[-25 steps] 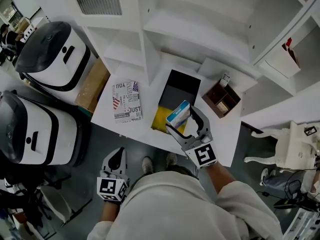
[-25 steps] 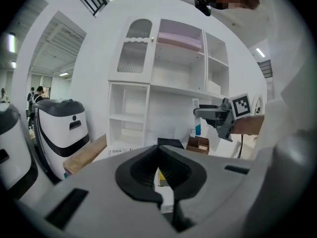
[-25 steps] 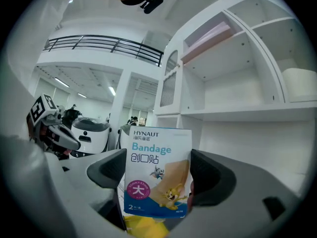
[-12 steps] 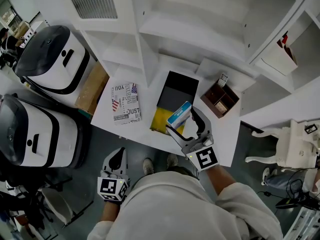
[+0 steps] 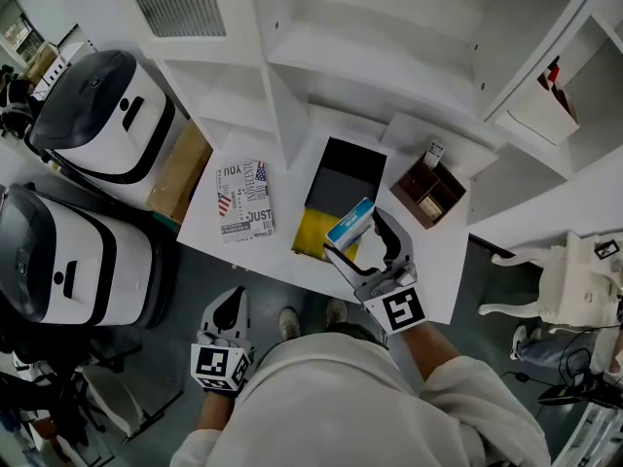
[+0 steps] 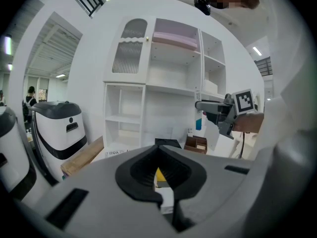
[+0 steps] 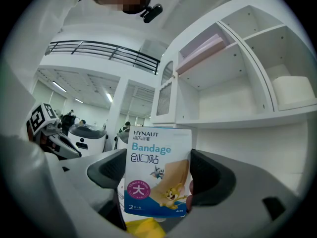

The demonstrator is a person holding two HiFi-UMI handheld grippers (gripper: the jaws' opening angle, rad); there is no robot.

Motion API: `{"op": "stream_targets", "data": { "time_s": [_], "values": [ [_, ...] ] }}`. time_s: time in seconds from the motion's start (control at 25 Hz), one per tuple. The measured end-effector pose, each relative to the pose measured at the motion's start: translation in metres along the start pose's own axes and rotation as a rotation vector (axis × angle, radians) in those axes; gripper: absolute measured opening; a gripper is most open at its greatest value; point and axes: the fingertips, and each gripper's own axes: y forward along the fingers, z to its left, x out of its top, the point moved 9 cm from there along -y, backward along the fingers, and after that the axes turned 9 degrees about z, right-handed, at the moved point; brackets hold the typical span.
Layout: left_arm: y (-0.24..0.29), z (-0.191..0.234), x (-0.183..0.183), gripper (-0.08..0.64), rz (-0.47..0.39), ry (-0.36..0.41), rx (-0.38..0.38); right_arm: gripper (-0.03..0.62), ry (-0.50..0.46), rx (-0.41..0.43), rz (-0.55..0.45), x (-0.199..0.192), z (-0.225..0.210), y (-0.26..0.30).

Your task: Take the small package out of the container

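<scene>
**Operator:** How did the small package (image 7: 157,172) sit in my right gripper (image 7: 157,185)?

**Desk:** You had it upright between the two pads, printed face towards the camera; the jaws were clenched on its narrow sides; it hung over the near end of the black container (image 5: 341,178), apparently lifted clear of the yellow item (image 5: 313,233) inside; the white table (image 5: 428,261) lay below.

**Operator:** And how was it likely to handle?

**Desk:** By the look of it, a thin cardboard box of bandages; light, fairly stiff across its faces, easy to crush at the corners, glossy enough to slip; you did best holding it mid-body by the sides, as pictured, with a modest squeeze; your left gripper (image 5: 226,317) hung low at the near left, off the table, jaws together on nothing.
</scene>
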Motion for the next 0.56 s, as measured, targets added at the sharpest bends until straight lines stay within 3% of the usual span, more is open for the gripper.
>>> {"op": "stream_targets", "data": {
  "time_s": [0.56],
  "values": [
    [0.0042, 0.004, 0.0017, 0.008, -0.002, -0.002, 0.001, 0.413, -0.002, 0.0, 0.004, -0.0005, -0.0029, 0.006]
  ]
}}
